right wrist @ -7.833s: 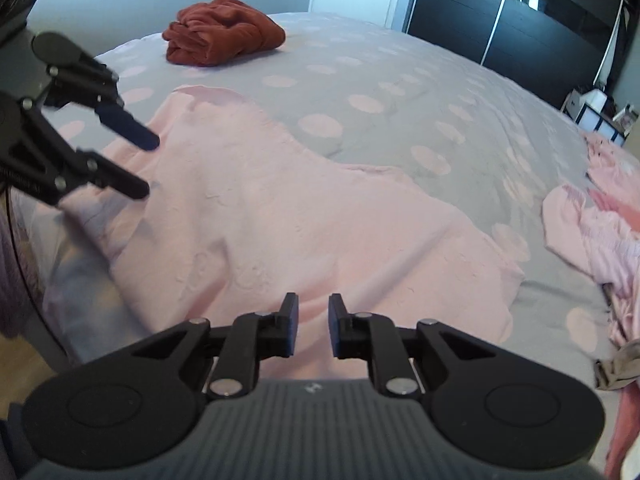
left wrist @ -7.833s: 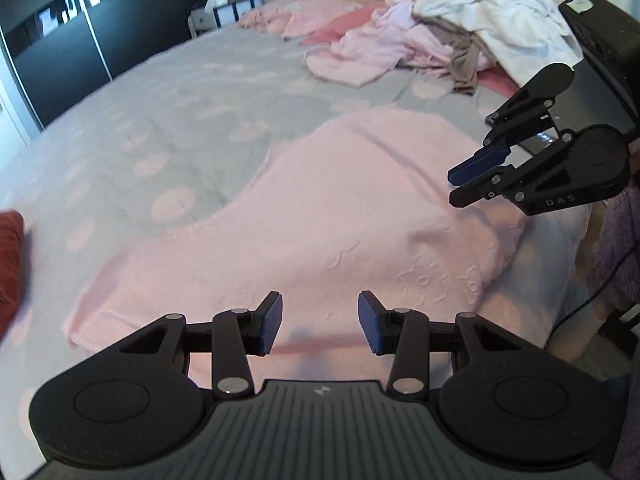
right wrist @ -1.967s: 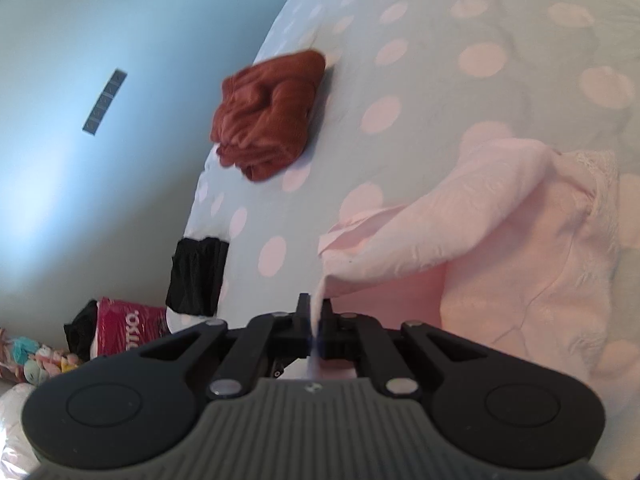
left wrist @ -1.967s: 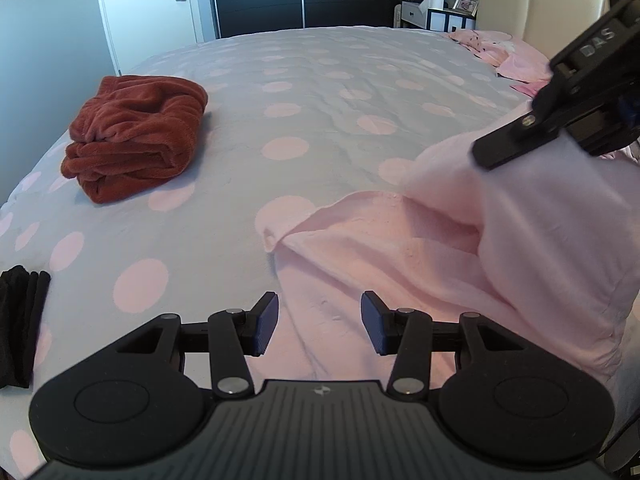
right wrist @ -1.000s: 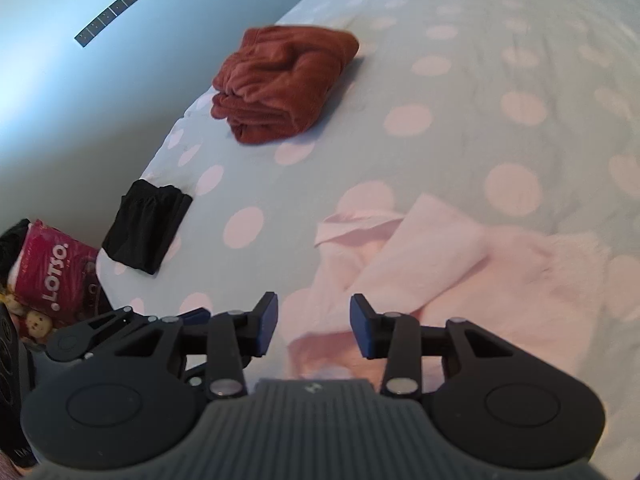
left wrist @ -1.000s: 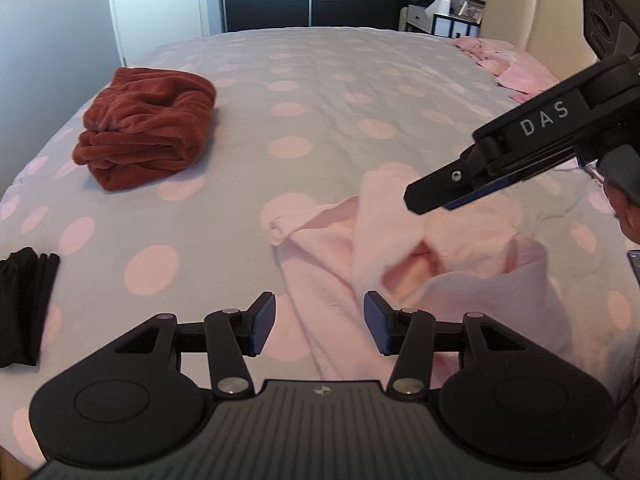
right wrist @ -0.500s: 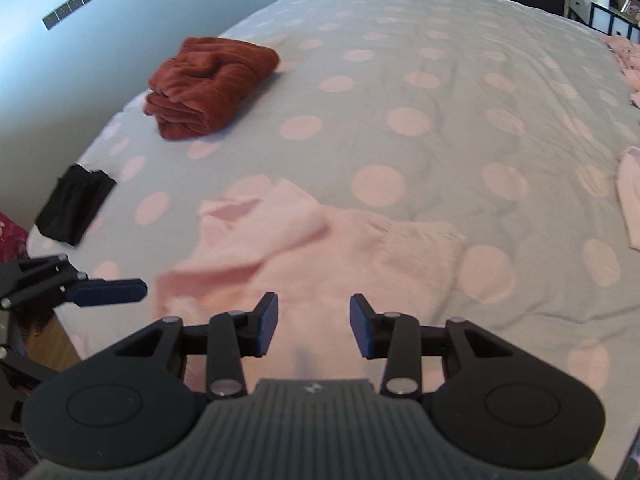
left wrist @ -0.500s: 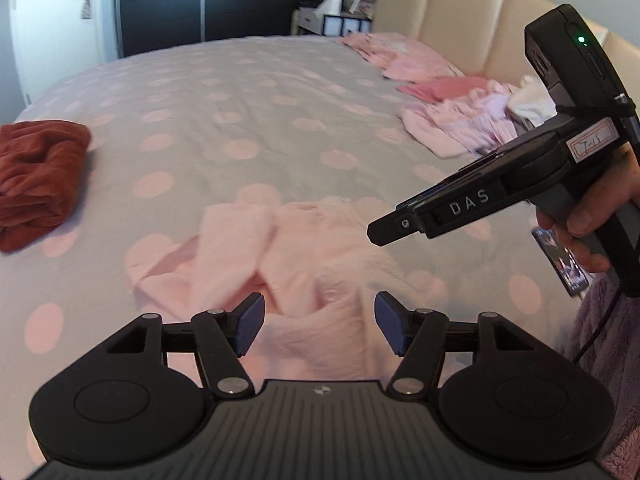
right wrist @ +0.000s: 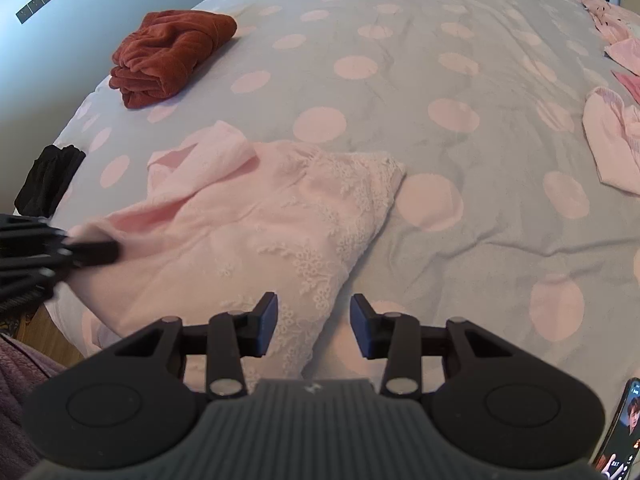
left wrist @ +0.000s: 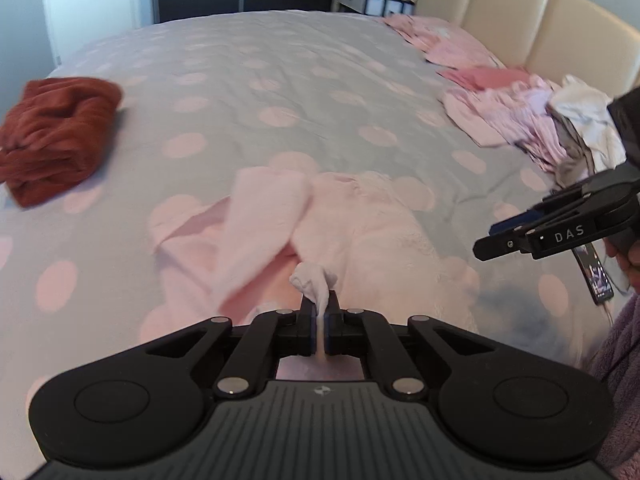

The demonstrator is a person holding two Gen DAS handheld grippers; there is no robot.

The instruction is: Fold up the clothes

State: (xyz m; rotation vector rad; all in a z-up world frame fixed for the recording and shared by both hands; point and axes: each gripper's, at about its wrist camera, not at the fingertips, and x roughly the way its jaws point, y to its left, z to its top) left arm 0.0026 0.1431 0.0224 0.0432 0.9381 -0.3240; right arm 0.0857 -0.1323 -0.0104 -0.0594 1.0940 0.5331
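A pale pink lace-trimmed garment (left wrist: 360, 224) lies crumpled near the front edge of the grey polka-dot bed (left wrist: 280, 80); it also shows in the right wrist view (right wrist: 256, 224). My left gripper (left wrist: 319, 320) is shut on a pinch of the garment's near edge, and it shows at the left of the right wrist view (right wrist: 80, 250). My right gripper (right wrist: 313, 322) is open and empty, just above the garment's lacy right corner, and it shows at the right of the left wrist view (left wrist: 504, 236).
A folded rust-red garment (left wrist: 56, 136) lies at the bed's left, also in the right wrist view (right wrist: 168, 54). A pile of pink and white clothes (left wrist: 532, 120) sits by the headboard. A black item (right wrist: 48, 178) lies at the bed corner. A phone (right wrist: 620, 432) lies at the right.
My left gripper has closed on the pink garment's near edge. My right gripper has let the garment go earlier, stays open, and has moved to the garment's right corner.
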